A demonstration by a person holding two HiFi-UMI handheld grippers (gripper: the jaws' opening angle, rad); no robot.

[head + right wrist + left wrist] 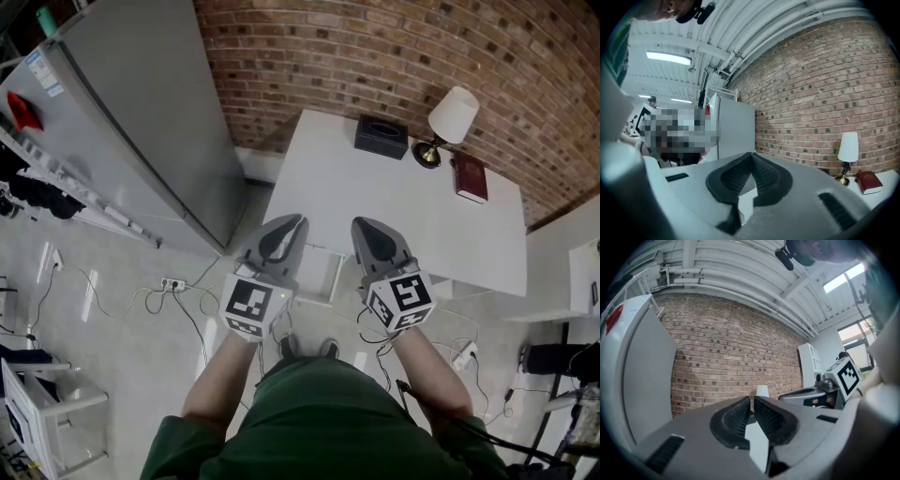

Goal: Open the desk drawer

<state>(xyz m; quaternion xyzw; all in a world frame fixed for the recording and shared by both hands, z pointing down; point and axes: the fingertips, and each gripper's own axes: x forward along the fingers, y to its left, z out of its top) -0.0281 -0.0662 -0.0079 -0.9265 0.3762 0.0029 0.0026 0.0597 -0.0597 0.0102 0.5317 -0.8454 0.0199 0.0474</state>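
Before the near edge of the desk (375,197), the left gripper (289,225) and right gripper (366,228) hover, both pressed together and empty. The drawer, likely beneath that edge, is unseen. Closed jaws may strike it without catching.

A white desk (403,220) stands against the brick wall (375,47), bearing a black box (381,136), a lamp (452,117) and a red book (469,177) — all near its far edge. The left gripper (294,223) and right gripper (362,227) hang side by side at its near edge.
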